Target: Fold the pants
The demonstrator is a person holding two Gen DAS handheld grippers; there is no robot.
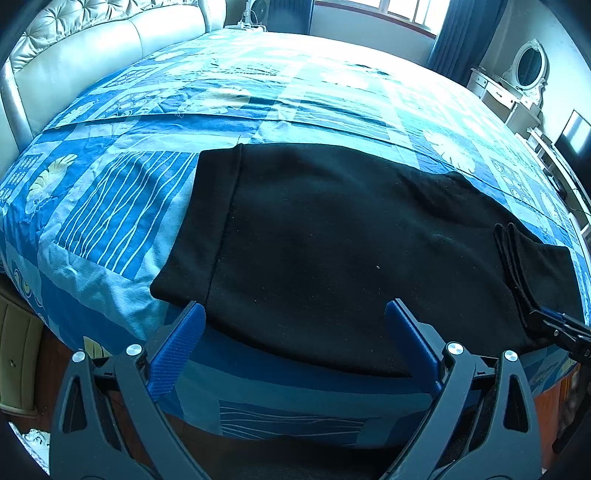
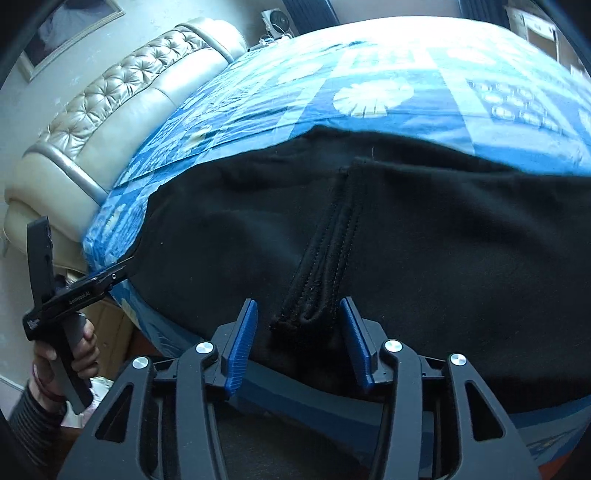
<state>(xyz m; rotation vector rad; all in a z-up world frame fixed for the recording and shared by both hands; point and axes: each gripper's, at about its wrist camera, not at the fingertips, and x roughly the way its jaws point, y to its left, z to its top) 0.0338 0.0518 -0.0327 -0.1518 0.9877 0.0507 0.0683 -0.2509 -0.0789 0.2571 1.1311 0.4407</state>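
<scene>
Two grippers worked at the near edge of the bed (image 1: 229, 122), each held low over the black pants (image 1: 332, 240). The left gripper (image 1: 295, 332) had its blue fingers (image 1: 181, 343) spread wide apart, with nothing clamped; the near border of the pants lay between them, over the bed's near edge, and the pads did not press on the cloth. The right gripper (image 2: 299, 332) stood about half open, its fingers (image 2: 240, 347) on either side of the ribbed cuffs (image 2: 325, 266) of the folded-over legs, with a gap visible between each pad and the cloth, so the cuffs lay loose between them. The pants were stretched along the near edge of the bed, folded, their hemmed band (image 1: 214, 221) toward the headboard (image 1: 92, 62) side and the doubled cuffs on top toward the other end. In the right wrist view the left gripper (image 2: 122, 267) reached in from the headboard side, its tip at the border of the pants, carried by a hand (image 2: 83, 354) around the handle, with a dark striped sleeve (image 2: 33, 410) below it. Under the pants lay a blue patterned bedspread (image 2: 388, 96). Beyond the far edge of the bed stood a window (image 1: 399, 11) with dark curtains (image 1: 465, 33), and a white dresser with an oval mirror (image 1: 528, 66).
</scene>
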